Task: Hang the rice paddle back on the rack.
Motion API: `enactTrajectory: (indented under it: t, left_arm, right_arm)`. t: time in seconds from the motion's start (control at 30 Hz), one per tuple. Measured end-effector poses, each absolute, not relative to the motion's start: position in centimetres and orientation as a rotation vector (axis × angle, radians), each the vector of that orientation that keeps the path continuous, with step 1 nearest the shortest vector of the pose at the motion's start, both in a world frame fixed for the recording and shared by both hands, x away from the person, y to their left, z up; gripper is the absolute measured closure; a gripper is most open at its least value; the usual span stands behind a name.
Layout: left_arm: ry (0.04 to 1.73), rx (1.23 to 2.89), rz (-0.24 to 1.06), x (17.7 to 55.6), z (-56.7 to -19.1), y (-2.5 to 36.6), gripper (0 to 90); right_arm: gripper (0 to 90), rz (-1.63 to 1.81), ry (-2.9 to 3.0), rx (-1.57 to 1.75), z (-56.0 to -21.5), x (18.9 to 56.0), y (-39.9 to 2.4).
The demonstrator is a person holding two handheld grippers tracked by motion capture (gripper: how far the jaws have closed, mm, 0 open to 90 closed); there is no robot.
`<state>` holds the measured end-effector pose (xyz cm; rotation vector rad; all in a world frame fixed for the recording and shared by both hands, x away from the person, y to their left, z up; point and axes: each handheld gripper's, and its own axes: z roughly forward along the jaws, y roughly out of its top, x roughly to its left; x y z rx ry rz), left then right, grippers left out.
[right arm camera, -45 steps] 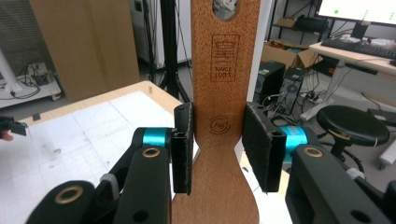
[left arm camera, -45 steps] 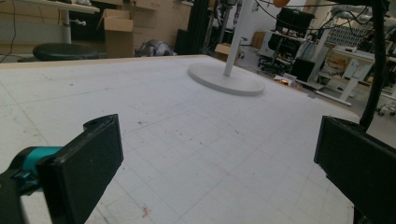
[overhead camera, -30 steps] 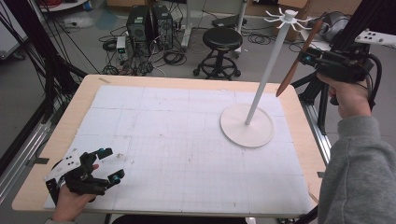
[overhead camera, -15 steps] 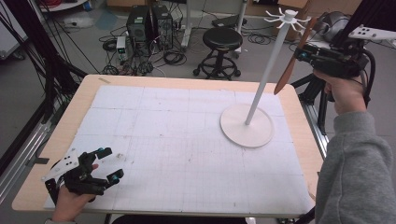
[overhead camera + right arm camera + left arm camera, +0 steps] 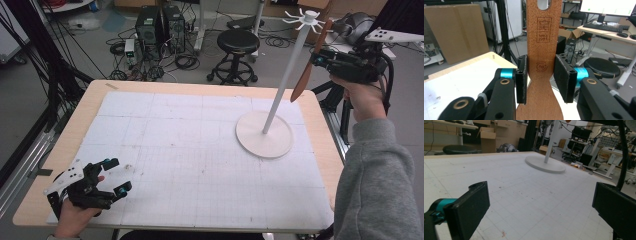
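Brown wooden spatula (image 5: 544,62), stamped handle with a hanging hole, sits clamped in my right gripper (image 5: 544,78); left gripper (image 5: 114,176) gapes empty.

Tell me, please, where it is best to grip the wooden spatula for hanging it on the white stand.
Grip the wooden spatula across the flat handle's narrow edges, below its hanging hole, as the right gripper does. That probably leaves the hole free for a hook of the white stand.

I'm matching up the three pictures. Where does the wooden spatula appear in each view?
High view: wooden spatula at upper right, clamped in the right tongs beside the white stand.
Left gripper view: not in it.
Right gripper view: centre, upright.
Shared landmark: the white gridded mat.
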<state>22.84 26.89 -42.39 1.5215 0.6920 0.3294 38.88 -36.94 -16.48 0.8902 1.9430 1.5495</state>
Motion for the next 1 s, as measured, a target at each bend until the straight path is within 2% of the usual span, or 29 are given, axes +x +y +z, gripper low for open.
enactTrajectory:
  t: [0.63, 0.8, 1.0]
  left_arm:
    - [0.693, 1.530, 0.326, 23.0, -42.5, 26.8, 1.8]
    - [0.689, 1.540, 0.332, 23.0, -42.5, 26.8, 1.8]
    - [0.689, 1.543, 0.337, 22.9, -42.4, 26.8, 1.8]
  right_arm:
    - [63.0, 1.587, 1.906, 0.897, -17.9, 38.6, -37.0]
    - [39.8, 1.556, 1.912, 0.906, -18.3, 38.6, -36.5]
    - [25.4, 1.542, 1.962, 0.859, -19.0, 37.8, -35.2]
